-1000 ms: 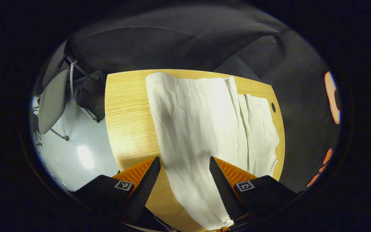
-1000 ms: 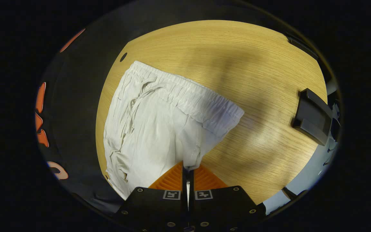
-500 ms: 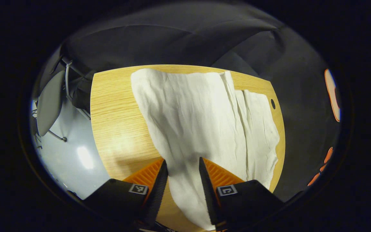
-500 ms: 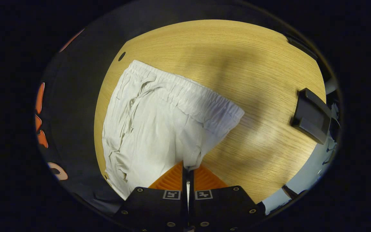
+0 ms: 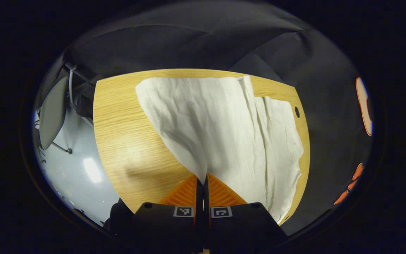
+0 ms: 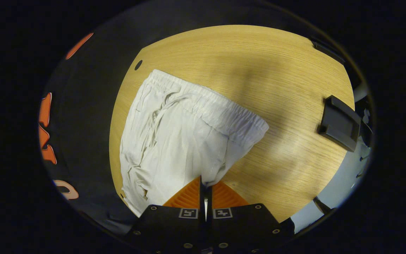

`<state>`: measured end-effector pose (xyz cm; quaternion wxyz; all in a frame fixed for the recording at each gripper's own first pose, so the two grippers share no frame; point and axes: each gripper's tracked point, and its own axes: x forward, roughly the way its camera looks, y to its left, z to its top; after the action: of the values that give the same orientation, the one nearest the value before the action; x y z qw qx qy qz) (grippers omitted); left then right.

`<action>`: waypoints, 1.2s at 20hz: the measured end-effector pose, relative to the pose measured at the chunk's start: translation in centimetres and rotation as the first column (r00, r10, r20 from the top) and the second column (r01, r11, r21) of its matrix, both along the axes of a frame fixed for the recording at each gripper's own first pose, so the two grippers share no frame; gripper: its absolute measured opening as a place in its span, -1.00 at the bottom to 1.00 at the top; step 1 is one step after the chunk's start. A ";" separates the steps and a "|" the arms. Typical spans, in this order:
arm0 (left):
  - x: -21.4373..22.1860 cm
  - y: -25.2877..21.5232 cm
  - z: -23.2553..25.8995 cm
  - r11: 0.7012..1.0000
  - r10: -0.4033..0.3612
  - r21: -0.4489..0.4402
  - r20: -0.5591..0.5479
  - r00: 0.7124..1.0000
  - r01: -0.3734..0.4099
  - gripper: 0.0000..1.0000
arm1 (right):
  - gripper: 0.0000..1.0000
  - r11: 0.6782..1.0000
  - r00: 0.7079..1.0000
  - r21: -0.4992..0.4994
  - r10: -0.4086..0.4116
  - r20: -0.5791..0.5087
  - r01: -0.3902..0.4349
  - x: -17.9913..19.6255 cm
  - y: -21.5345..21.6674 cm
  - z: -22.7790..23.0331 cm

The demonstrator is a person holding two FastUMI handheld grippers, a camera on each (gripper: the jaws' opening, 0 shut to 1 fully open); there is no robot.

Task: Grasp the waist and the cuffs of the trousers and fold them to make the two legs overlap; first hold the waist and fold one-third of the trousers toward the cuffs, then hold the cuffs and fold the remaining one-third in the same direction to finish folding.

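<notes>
White trousers [image 5: 231, 130] lie spread on a light wooden table [image 5: 125, 141]. In the left gripper view the legs stretch away from me, and my left gripper [image 5: 201, 180] is shut on the near edge of the cloth, which rises to a peak between its fingers. The right gripper view looks along the elastic waistband [image 6: 217, 109] with its drawstring. My right gripper [image 6: 205, 183] is shut on the trousers [image 6: 174, 141] near the side seam below the waist. The fabric is lifted a little at both grips.
A black block [image 6: 340, 123] sits at the table's right edge in the right gripper view. A small round hole [image 5: 297, 112] pierces the tabletop near the trousers. A grey chair [image 5: 53, 113] stands on the pale floor beyond the table's left side.
My left gripper went from wide open around the trouser edge to fully shut on it, pulling the cloth into a peak. The right gripper stayed shut on the trousers and shifted only slightly.
</notes>
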<state>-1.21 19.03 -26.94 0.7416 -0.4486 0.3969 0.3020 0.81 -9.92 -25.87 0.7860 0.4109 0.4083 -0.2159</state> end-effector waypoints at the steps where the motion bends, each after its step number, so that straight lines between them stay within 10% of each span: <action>1: 1.0 -0.3 1.2 1.000 -0.015 0.002 0.023 1.000 0.015 -0.92 | -0.99 1.000 1.000 0.005 0.007 0.021 -0.007 0.5 0.6 0.8; 24: 25.8 -3.1 9.4 0.939 -0.330 0.172 0.202 0.922 0.298 -0.92 | -0.99 0.996 0.962 -0.002 0.087 0.260 -0.089 20.9 4.5 12.2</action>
<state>24.63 15.89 -17.58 0.8503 -0.3582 0.3542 0.1525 21.68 -5.39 -13.64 0.8396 0.4209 0.3206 -0.1230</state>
